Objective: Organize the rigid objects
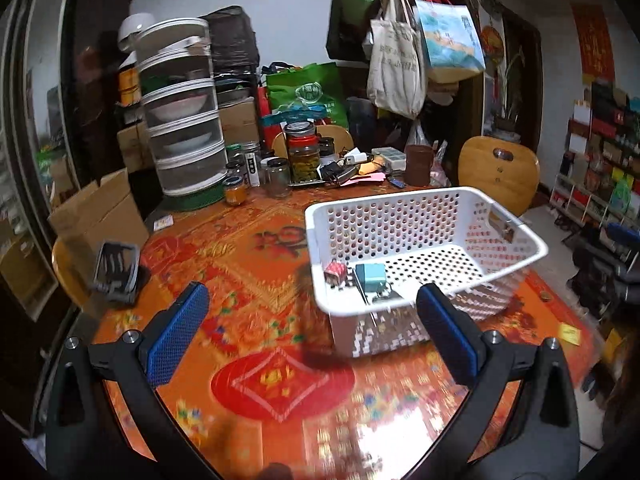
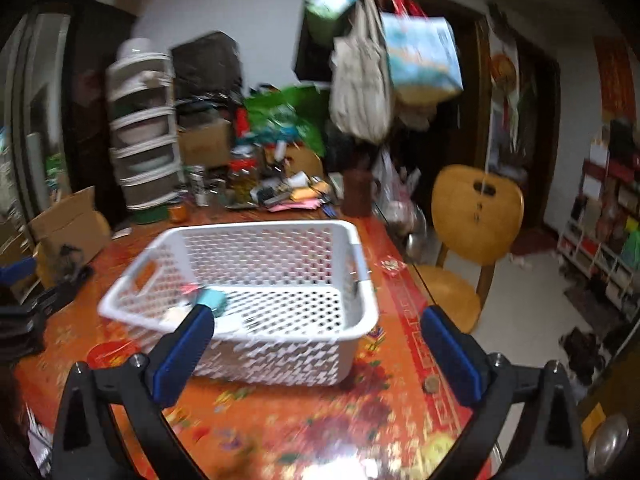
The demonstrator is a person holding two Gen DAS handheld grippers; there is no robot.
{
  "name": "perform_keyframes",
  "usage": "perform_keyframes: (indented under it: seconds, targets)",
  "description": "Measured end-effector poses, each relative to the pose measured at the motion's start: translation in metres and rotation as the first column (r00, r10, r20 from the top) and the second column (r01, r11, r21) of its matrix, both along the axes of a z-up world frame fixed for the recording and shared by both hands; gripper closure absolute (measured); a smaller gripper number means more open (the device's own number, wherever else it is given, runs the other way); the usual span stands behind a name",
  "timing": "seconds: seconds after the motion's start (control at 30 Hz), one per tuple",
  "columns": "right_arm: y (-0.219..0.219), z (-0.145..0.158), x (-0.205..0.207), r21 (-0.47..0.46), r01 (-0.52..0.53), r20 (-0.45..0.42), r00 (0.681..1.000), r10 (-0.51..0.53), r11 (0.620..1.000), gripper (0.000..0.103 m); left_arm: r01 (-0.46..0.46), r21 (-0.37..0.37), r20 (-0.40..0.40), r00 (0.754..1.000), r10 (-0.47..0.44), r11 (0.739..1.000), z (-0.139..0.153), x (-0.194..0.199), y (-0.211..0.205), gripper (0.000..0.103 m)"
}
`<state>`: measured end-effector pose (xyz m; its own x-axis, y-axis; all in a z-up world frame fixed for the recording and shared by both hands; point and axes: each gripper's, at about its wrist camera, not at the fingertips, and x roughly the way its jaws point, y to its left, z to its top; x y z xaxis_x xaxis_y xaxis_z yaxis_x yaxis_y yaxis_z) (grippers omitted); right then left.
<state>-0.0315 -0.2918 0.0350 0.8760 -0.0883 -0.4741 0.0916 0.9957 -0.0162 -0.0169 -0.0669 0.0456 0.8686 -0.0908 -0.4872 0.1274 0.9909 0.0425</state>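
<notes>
**Two open grippers over a part-filled basket**

Two views, read left to right; both blurred by motion.

Far left, near the table edge, left wrist view: a dark grey ridged object (image 1: pixel 116 276) lying on the red patterned tablecloth (image 1: pixel 248 280), well apart from the basket. Exact kind not legible; probably a rigid item not yet sorted.

Centre left: left gripper (image 1: pixel 312 336), blue pads spread wide, nothing between them, raised above bare cloth just short of the basket's near corner.

Centre: white perforated basket (image 1: pixel 424 208) standing on the cloth. Inside, against the near wall: a small red item (image 1: pixel 335 271), a teal block (image 1: pixel 370 276) just beside it, and a thin rod-like piece (image 1: pixel 364 294) leaning at the wall. Same basket (image 2: pixel 280 256) in the right wrist view, teal block (image 2: pixel 214 300) smeared by blur at its near left corner.

Centre right: right gripper (image 2: pixel 316 354), likewise wide and empty, hanging at the basket's near rim.

Rear: jars (image 1: pixel 276 176) and mixed clutter along the far table edge; wooden chair (image 2: pixel 476 216) at right, off the table.

Judged step: between placements, with several items already in the basket and neither tool loaded. Likely next: a swing of the left gripper toward the grey object, a descent squarely across its narrow sides, then closure before any lift. Chief risk: a skewed grasp on the ridged face.
</notes>
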Motion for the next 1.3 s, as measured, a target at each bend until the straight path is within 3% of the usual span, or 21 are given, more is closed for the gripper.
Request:
perform_keyframes:
  seconds: [0.13,0.3,0.43,0.63,1.3]
  targets:
    - [0.023,0.009,-0.046,0.002,0.000,0.015,1.000,0.000,1.000,0.000,-0.040,-0.022,-0.010,0.999,0.039,0.999,0.005,-0.038,0.020,0.001]
    - [0.026,0.012,-0.061,0.017,0.005,-0.018,1.000,-0.005,1.000,0.000,-0.027,-0.045,-0.043,0.999,0.025,0.999,0.005,-0.062,0.021,0.001]
    - [0.025,0.009,-0.057,0.033,0.006,-0.063,0.998,-0.004,0.999,0.000,0.007,-0.048,-0.074,0.997,-0.011,0.999,-0.002,-0.059,0.005,0.001]
    - [0.023,0.008,-0.057,0.036,-0.009,-0.060,0.998,0.011,0.999,0.000,0.008,-0.034,-0.101,0.995,-0.012,0.999,-0.011,-0.047,-0.013,0.001]
    - [0.025,0.004,-0.055,0.035,-0.015,-0.078,0.997,0.018,0.999,0.000,0.004,-0.047,-0.101,0.995,-0.009,0.999,-0.007,-0.045,-0.010,0.001]
